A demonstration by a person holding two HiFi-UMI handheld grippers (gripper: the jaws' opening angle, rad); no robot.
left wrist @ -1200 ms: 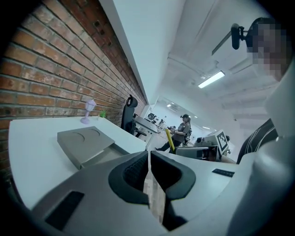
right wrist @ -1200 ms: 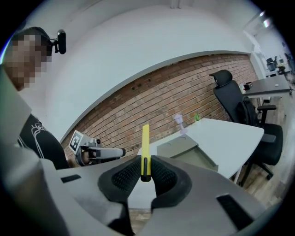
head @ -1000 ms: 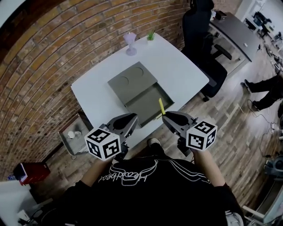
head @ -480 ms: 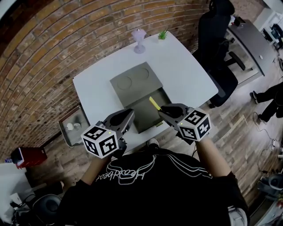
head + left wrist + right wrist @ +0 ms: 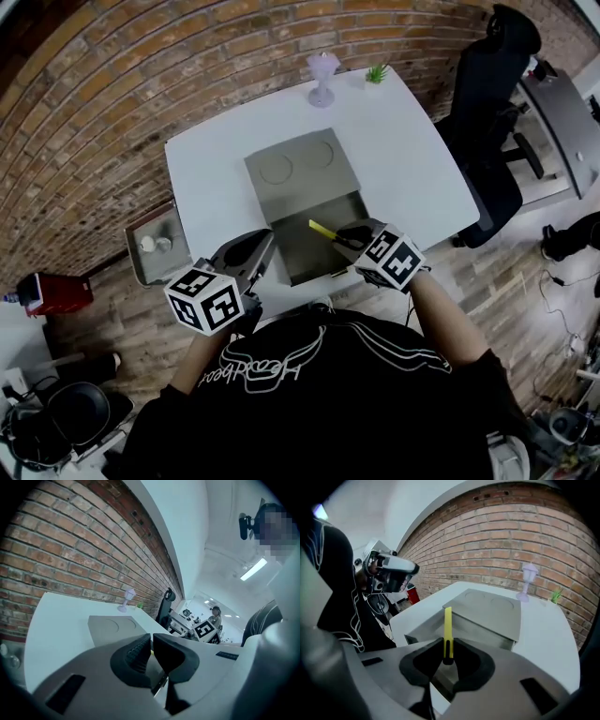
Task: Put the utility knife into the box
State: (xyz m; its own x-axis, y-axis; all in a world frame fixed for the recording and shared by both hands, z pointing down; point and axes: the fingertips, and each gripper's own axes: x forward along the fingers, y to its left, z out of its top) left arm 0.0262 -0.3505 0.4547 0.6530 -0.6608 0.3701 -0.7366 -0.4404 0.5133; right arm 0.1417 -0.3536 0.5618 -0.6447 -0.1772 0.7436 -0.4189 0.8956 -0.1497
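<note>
The slim yellow utility knife (image 5: 323, 231) is pinched by its dark butt end between the jaws of the right hand-held gripper (image 5: 349, 234), which stand only as far apart as the handle is thick. The knife sticks straight out along the line the gripper points. It hangs over the open half of the flat grey box (image 5: 298, 255), the half not covered by the sliding grey lid (image 5: 300, 169) with two round recesses. Its long axis slants across the opening towards the lid's edge, tip tilted down. I cannot tell whether it touches the box floor yet. So the drop spot lies directly beneath the knife, and the move seems to call for lowering and letting go, not travelling. The left hand-held gripper (image 5: 261, 242) waits just outside the box's near corner, jaws all but together and holding nothing, farther from the knife than the right. The box sits mid-way on the white tabletop (image 5: 206, 187). Neither knife nor box shows a readable brand. The marker cubes carry only black-and-white squares, and the white script on the person's black top (image 5: 272, 373) is too distorted to read.
</note>
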